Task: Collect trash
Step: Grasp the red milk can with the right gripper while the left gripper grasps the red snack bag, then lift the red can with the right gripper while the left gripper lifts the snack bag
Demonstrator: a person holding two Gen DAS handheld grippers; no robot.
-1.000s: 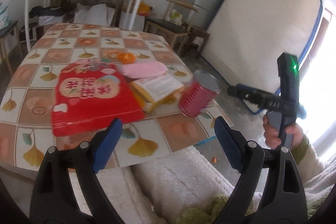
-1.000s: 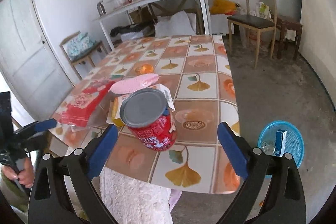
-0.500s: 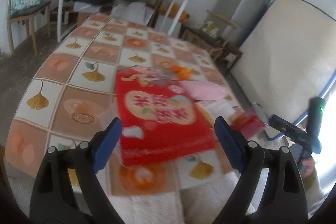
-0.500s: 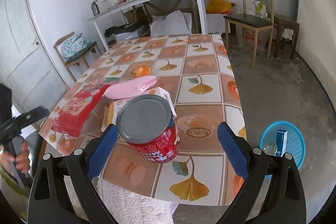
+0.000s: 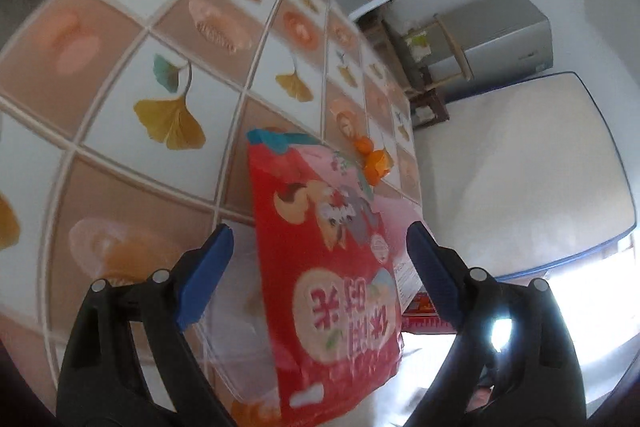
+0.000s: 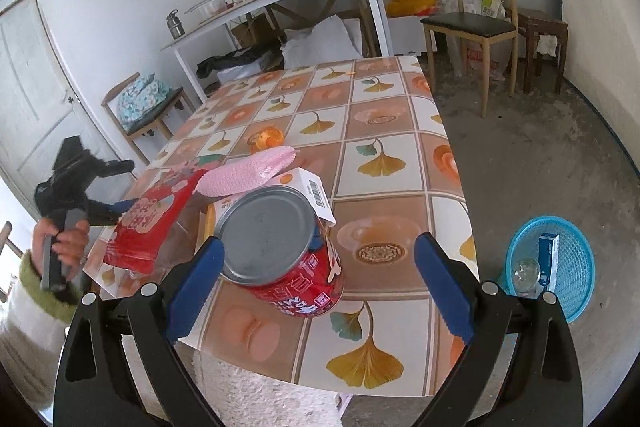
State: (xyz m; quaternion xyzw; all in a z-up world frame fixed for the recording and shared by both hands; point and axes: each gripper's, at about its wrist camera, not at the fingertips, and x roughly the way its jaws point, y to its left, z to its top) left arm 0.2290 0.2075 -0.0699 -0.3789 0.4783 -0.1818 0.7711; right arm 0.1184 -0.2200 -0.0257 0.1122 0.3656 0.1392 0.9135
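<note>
White walls and a bare concrete floor [image 6: 520,155] frame a bench [image 6: 384,131] covered in a glossy oilcloth printed with ginkgo leaves. Near its front edge lie a flat red plastic snack bag [image 5: 332,291] with white lettering, a pink ribbed foam sheet [image 6: 248,169], a white and orange cardboard carton [image 6: 304,183] and orange peel [image 6: 266,139]. A tilted red tin can [image 6: 284,251] with a grey metal end sits between the wide-spread blue fingers of the right hand-held gripper [image 6: 316,279]; the left finger looks to touch its rim, the right stands clear. The left hand-held gripper [image 5: 318,267], jaws wide though just narrowing slightly, hangs over the snack bag without touching it. On the floor beside the bench sits a blue plastic mesh basket [image 6: 572,267] holding a small blue and white box [image 6: 546,259].
</note>
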